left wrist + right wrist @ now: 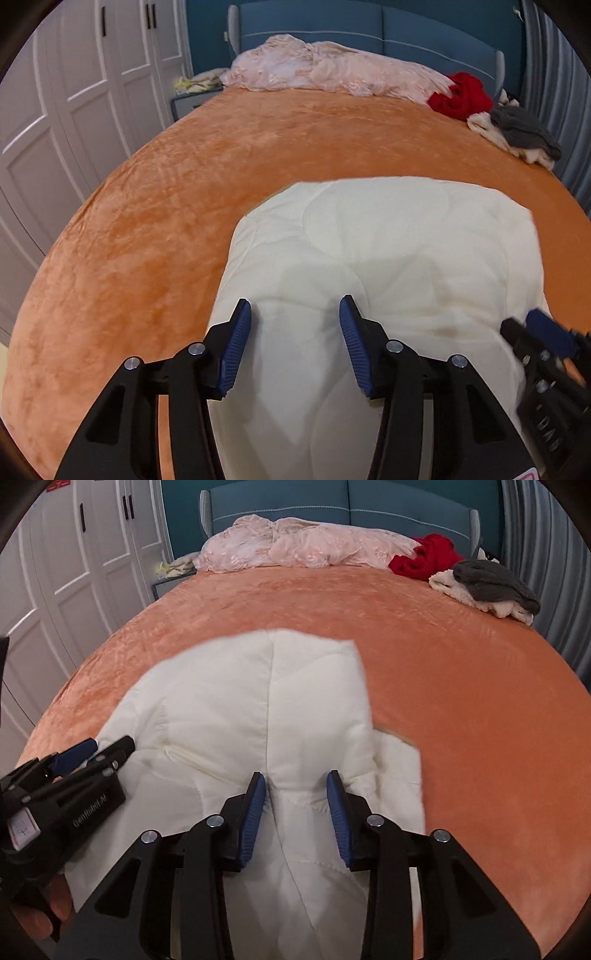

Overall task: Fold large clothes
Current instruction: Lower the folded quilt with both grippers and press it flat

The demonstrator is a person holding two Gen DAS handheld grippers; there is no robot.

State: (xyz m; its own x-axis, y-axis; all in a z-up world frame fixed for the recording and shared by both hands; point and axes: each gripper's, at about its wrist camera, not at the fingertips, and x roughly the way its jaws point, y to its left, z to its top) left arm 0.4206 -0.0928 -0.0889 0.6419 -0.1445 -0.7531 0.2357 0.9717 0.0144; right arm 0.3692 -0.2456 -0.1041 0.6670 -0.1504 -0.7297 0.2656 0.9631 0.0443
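Left wrist view looks down along the left hand-held gripper [295, 314], whose blue-padded jaws stand apart with a bulge of the white quilted garment [369, 251] rising between them; the pads [236, 350] sit beside the fabric, and I cannot tell whether they press on it. Just to its right the right hand-held gripper [546, 332] enters the edge of the picture, blurred, low over the same cloth.

Right wrist view shows the right hand-held gripper [295, 794] with a narrower gap between its jaws; a raised ridge of the white quilted garment [258, 709], with a seam running down it, fills that gap. Whether the pads [255, 808] truly pinch it cannot be told. To its left lies the left hand-held gripper [92, 753], resting over the cloth, with a bit of the person's hand [44, 915] visible below its black body.

The garment lies directly ahead of both grippers on the near part of the bed [461, 720], spread over an orange plush cover, its far edge folded into a rough rectangle.

Farther ahead the orange cover runs bare up to a crumpled pink blanket [295, 542] by the blue headboard [351, 502]. Ahead and to the right sit a red garment [424, 557] and a grey knit piece [495, 579] on top of a cream one [458, 590]. Ahead and to the left stand white wardrobe doors [74, 554].
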